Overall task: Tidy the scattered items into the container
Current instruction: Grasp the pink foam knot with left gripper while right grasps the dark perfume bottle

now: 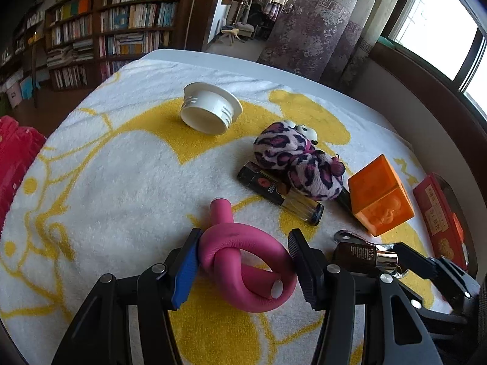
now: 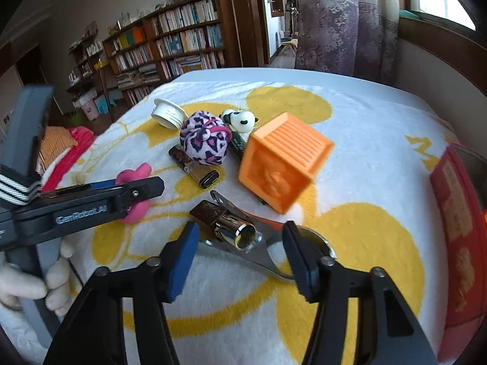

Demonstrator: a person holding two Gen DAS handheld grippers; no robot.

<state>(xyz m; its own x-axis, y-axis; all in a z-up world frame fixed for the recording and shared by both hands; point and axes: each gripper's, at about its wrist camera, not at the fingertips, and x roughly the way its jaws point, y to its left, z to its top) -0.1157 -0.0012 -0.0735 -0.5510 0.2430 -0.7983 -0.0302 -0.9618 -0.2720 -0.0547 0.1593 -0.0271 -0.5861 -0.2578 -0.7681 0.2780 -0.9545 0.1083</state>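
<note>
Scattered items lie toward the near edge of the table, on a white towel with yellow cartoon print (image 1: 121, 158). Nearest the left tongs (image 1: 243, 261) is a knotted pink foam roller tube (image 1: 240, 261); the tongs stand open, a pad on either side of the knot, not yet squeezing it. It looks soft and light, so I'd pinch across the knot, where it is thickest.

The right tongs (image 2: 240, 255) are open too, around a small dark brown bottle with a shiny gold cap (image 2: 225, 225) lying on a metal clip (image 2: 258, 249). That bottle looks hard and slippery; a grip across the body seems safer than the cap.

Beyond sit a black and clear lighter-like stick (image 1: 283, 197), a purple leopard plush (image 1: 298, 161), an orange ribbed cube (image 2: 283, 161) and a white plastic ring cap (image 1: 210, 109). A red box (image 2: 456, 222), possibly the container, lies at the right edge.
</note>
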